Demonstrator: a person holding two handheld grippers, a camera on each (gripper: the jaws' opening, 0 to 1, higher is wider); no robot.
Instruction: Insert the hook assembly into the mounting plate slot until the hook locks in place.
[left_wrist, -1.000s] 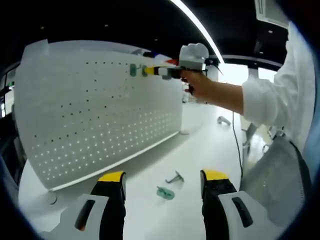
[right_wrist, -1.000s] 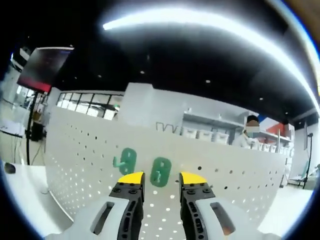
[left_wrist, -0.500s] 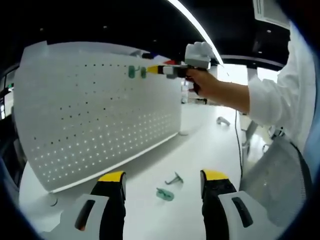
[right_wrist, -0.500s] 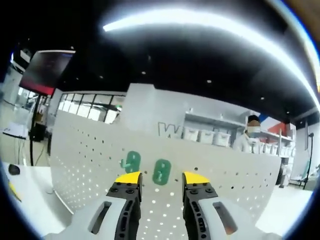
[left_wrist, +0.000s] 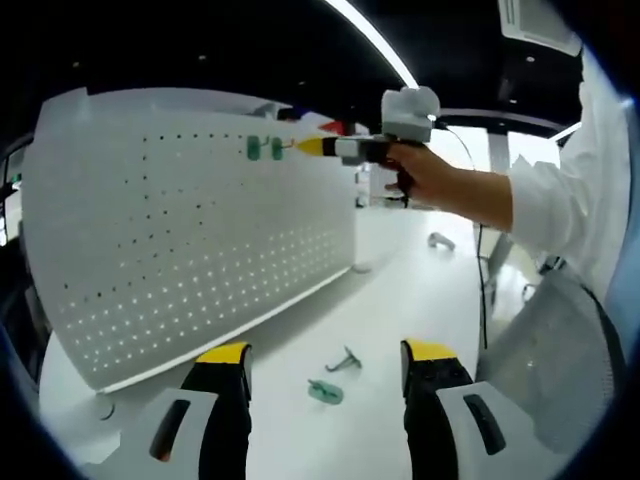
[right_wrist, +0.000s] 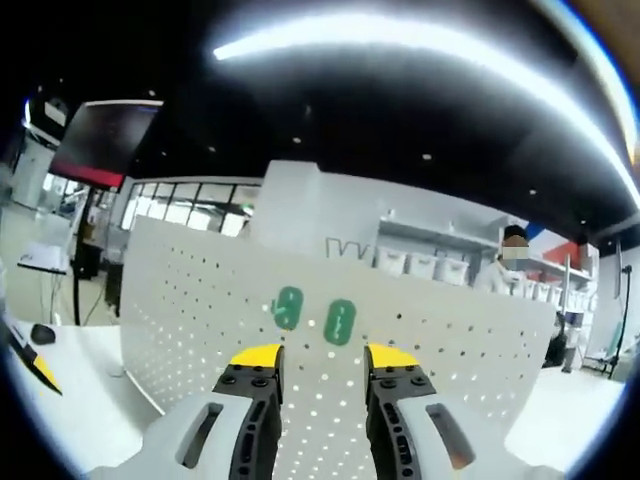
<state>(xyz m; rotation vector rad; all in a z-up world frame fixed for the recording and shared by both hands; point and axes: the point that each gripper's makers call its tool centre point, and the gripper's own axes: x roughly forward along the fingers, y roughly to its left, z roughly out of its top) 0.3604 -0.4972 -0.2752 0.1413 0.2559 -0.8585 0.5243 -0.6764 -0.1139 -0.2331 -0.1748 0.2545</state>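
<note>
Two green hooks (right_wrist: 340, 322) already sit on our pegboard (right_wrist: 440, 360), centre frame, just above our right gripper (right_wrist: 318, 358), released and empty. Our left gripper (left_wrist: 325, 352) idles open; a spare hook (left_wrist: 326, 392) lies unmounted at lower centre.

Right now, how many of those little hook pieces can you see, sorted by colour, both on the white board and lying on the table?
Green hooks on the pegboard: 2, one beside the other
Green hooks lying on the table: 1
Grey metal hooks lying on the table: 1
Total: 4 hook pieces, 3 green and 1 grey.
</note>
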